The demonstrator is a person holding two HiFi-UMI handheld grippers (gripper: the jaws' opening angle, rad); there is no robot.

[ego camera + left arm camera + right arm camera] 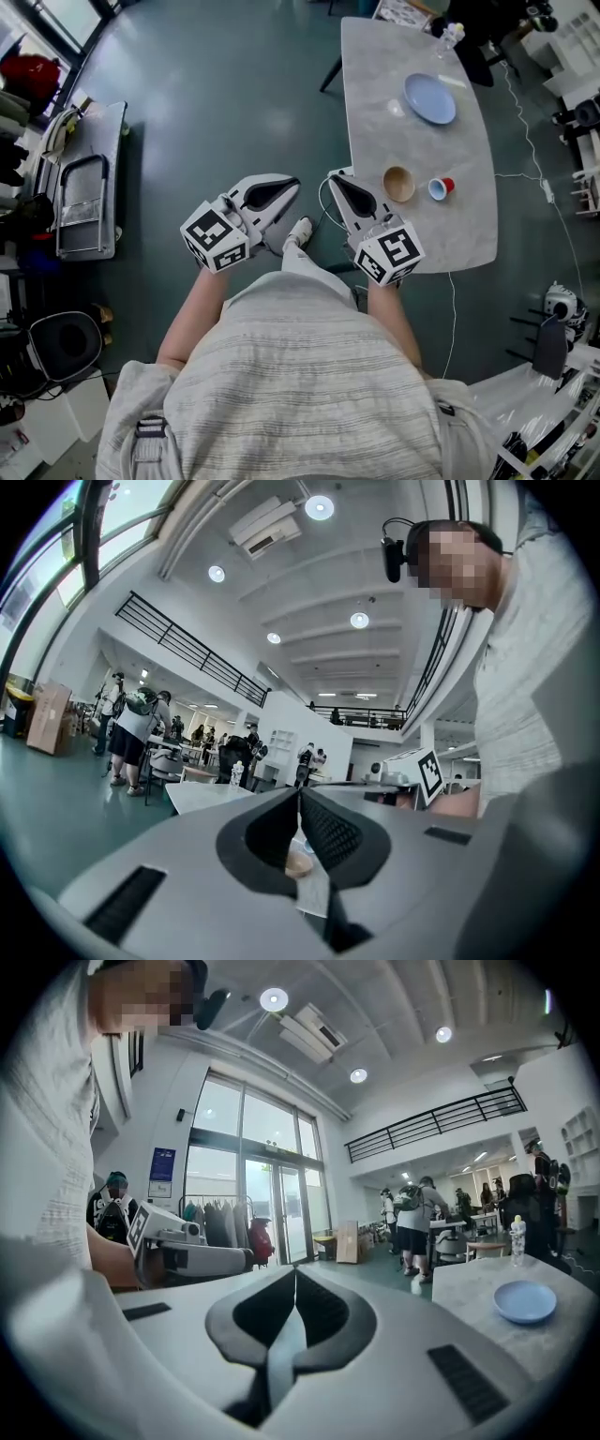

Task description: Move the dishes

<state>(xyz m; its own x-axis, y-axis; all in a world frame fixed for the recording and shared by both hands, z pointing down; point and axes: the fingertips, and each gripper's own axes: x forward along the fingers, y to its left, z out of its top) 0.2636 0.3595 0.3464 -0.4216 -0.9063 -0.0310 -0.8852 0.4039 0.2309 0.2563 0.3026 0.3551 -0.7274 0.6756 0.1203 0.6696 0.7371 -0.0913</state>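
In the head view a grey marble table [464, 234] carries a blue plate [429, 98], a wooden bowl [399, 184] and a small red cup [441, 187]. My right gripper [334, 176] is shut and empty, with its tips at the table's near left edge, just left of the bowl. My left gripper [292, 184] is also shut and empty, over the floor left of the table. In the right gripper view, the shut gripper [295, 1274] has the blue plate [525, 1300] far to its right. In the left gripper view, the bowl [299, 864] shows beyond the shut gripper [300, 794].
A clear bottle [450, 36] stands at the table's far end. A flat grey hand cart [89, 178] lies on the floor at left, with a black chair [66, 342] below it. Cables run along the floor right of the table. People [422, 1227] stand far off by other tables.
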